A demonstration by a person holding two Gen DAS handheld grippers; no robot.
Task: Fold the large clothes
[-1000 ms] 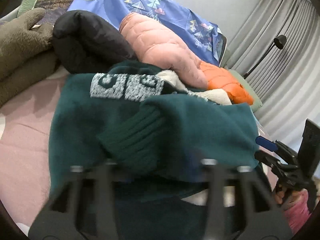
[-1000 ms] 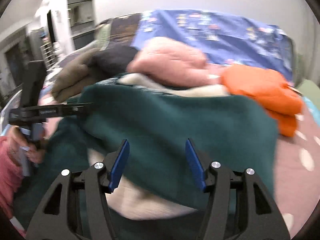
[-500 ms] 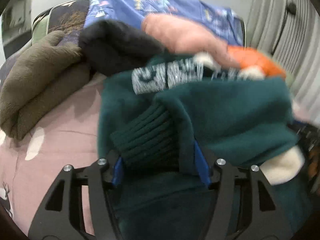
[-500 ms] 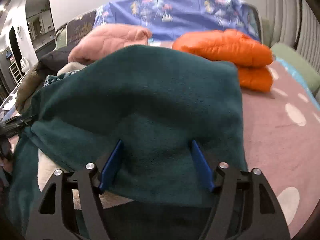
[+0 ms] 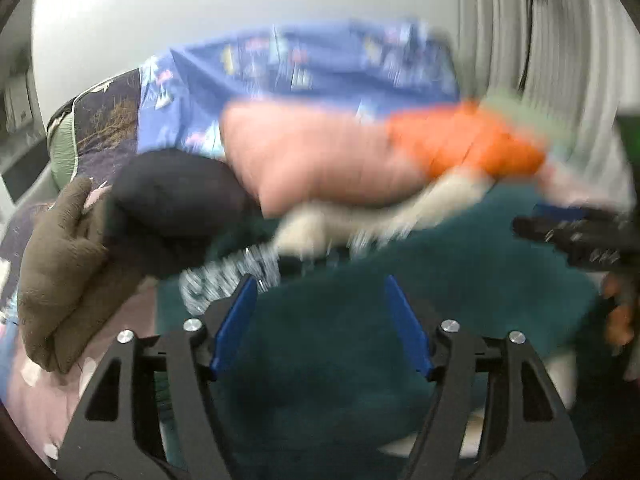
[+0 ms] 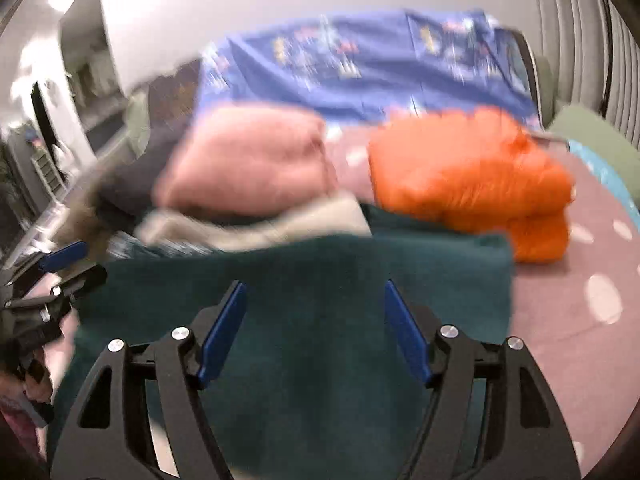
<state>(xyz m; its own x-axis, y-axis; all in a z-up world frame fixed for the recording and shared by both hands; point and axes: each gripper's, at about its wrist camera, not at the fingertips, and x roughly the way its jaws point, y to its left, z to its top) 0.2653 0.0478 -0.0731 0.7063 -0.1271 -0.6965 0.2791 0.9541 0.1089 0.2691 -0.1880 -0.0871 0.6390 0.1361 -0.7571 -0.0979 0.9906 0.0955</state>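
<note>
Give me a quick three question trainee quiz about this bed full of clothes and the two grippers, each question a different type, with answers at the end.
1. True or false: the left gripper is clamped on the dark green sweater.
2. Which garment lies nearest the curtain side of the bed? A) olive fleece B) orange puffer jacket C) black jacket
3. Fill in: the pink puffer jacket rests against the ____ patterned cover.

Key: 1 false, its jaws stand apart and have just been opening. 2 B, the orange puffer jacket. 3 blue.
</note>
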